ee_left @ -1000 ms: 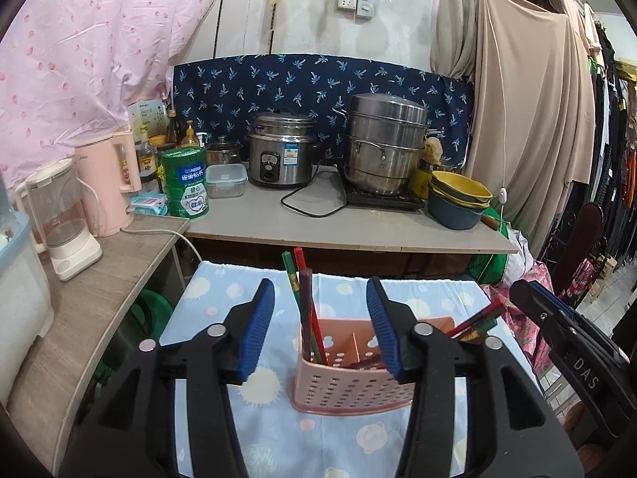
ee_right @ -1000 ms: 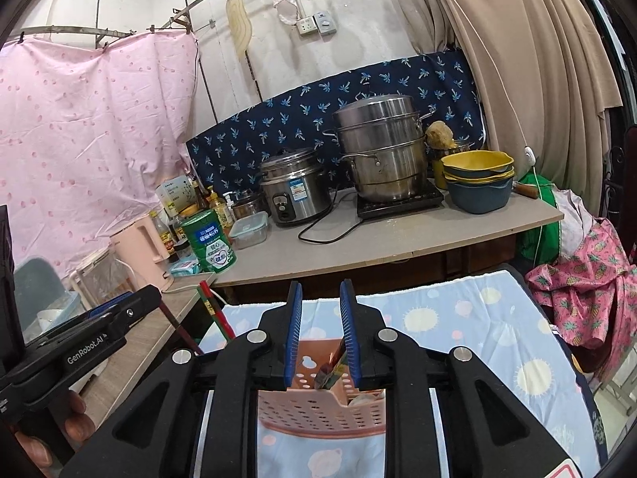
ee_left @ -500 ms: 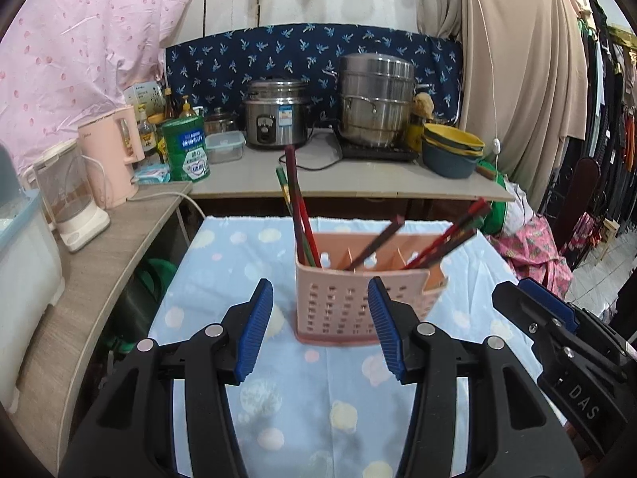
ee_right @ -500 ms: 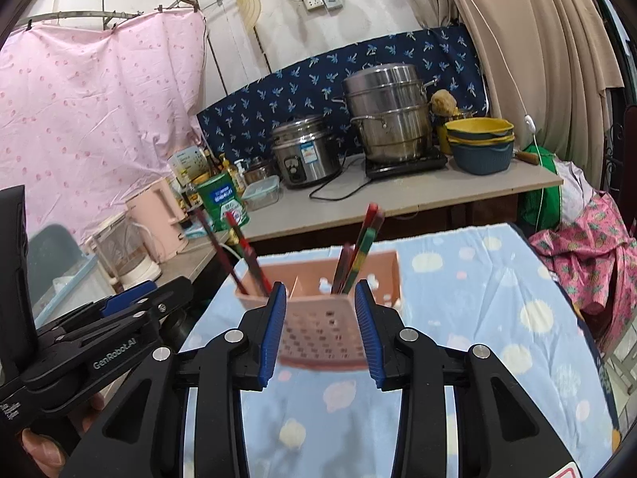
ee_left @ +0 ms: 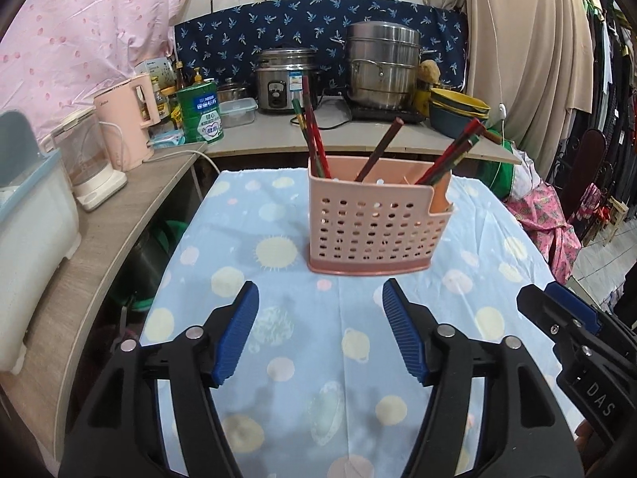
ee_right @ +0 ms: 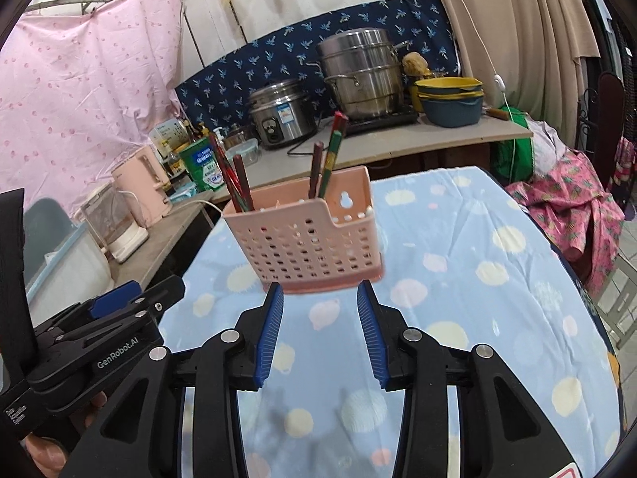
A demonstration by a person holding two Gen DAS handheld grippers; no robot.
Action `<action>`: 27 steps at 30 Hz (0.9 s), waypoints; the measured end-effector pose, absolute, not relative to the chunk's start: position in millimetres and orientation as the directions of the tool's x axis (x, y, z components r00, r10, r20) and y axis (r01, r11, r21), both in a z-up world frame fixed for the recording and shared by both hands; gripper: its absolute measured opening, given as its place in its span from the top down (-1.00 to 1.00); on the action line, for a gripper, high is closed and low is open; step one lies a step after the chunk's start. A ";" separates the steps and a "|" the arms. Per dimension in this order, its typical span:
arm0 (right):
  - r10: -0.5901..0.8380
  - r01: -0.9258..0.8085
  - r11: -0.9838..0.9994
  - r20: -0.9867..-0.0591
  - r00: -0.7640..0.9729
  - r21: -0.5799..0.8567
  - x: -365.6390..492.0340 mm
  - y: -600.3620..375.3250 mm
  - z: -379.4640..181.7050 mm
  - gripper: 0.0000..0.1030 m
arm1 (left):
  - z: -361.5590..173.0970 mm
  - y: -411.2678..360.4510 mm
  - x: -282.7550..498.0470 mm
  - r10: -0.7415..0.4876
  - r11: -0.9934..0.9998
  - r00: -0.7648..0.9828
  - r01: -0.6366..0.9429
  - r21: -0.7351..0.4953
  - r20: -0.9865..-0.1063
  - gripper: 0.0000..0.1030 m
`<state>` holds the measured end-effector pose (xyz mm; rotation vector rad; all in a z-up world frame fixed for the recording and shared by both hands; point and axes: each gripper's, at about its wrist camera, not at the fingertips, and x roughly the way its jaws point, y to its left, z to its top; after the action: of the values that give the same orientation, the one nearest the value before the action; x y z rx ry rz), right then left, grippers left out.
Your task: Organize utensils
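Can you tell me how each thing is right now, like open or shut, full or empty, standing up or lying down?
Left hand-held gripper: open, nothing between its jaws, which have just been opening.
Right hand-held gripper: open, holding nothing, jaws have just been opening.
Pink basket: upright on the spotted cloth.
Chopsticks: standing tilted in the basket.
Rice cooker: lid on.
Steamer pot: lid on.

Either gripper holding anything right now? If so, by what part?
Nothing is held. The left gripper and right gripper both stand open and empty, jaws just opening, short of the pink basket, where the chopsticks stand.
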<state>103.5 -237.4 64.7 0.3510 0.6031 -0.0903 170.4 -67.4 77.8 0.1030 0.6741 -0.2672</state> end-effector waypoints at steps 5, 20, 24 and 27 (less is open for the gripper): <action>-0.025 0.200 0.950 -0.583 0.812 0.238 87.0 -229.6 62.8 -0.01 | 68.8 -63.2 155.1 -0.187 0.963 0.745 0.266 0.029 -0.640 -0.32; -0.108 0.237 0.963 -0.624 0.774 0.128 56.9 -216.0 48.1 -0.36 | 52.0 -57.7 123.3 -0.149 0.970 0.720 0.240 0.043 -0.677 -0.70; -0.115 0.255 0.957 -0.628 0.770 0.138 50.2 -217.8 46.2 -0.38 | 45.3 -57.3 117.3 -0.153 0.970 0.704 0.241 0.031 -0.693 -0.71; -0.121 0.260 0.956 -0.629 0.768 0.134 46.5 -216.8 43.2 -0.42 | 42.2 -57.7 113.5 -0.154 0.970 0.698 0.241 0.026 -0.699 -0.72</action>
<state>46.5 -216.8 43.2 0.2197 0.6645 -0.2086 113.5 -57.7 42.2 0.1186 0.7671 -0.2206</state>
